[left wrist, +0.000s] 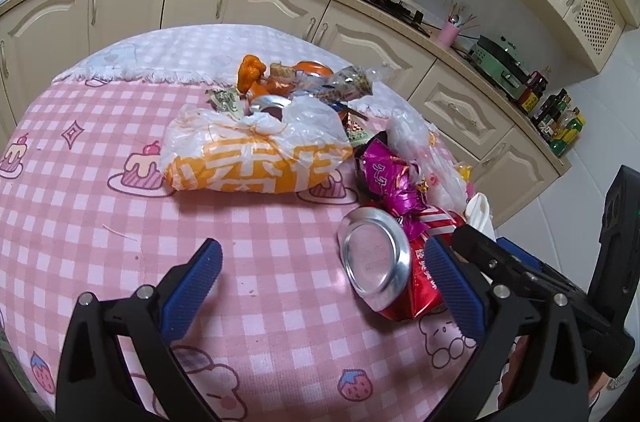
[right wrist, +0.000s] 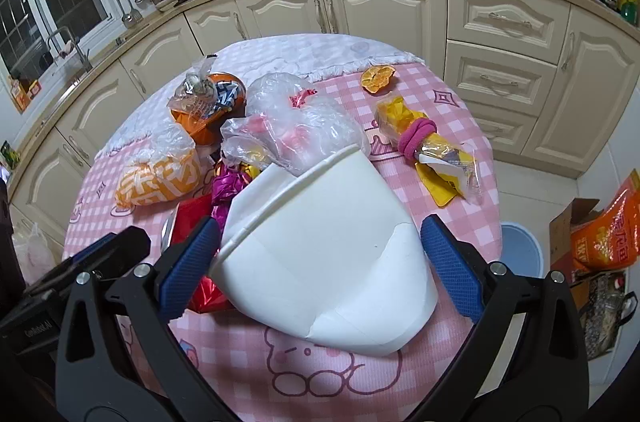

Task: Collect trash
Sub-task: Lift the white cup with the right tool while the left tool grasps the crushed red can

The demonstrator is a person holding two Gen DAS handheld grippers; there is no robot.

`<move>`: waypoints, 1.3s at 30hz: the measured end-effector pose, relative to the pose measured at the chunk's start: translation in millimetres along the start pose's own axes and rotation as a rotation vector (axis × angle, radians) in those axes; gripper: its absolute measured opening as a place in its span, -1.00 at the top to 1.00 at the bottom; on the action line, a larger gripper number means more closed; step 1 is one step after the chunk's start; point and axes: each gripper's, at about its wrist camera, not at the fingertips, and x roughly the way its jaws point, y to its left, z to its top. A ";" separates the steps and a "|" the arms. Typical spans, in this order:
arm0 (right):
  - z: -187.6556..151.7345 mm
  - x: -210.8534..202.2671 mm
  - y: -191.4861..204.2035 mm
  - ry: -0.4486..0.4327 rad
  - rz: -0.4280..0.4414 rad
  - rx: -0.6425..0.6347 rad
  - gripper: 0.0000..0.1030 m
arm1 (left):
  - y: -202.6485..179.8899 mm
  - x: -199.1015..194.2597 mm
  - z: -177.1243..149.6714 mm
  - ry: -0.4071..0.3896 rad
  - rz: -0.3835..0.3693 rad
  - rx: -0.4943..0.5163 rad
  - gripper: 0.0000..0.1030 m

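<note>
right gripper (right wrist: 320,258) spread wide around the white paper tub (right wrist: 328,262) at the tablecloth's (right wrist: 460,102) near edge; light, crushable, so squeeze its sidewalls gently. left gripper (left wrist: 320,286) apart, crushed can (left wrist: 376,258) between its fingers.

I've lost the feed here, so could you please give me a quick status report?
Both grippers open: left empty beside crushed can. Right straddling white cup, not clamped. Trash pile crowds the cup's far rim.
</note>
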 end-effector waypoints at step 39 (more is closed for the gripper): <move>-3.0 2.0 -56.5 0.095 0.261 0.215 -0.38 | -17.9 21.4 4.7 0.057 -0.002 0.033 -0.91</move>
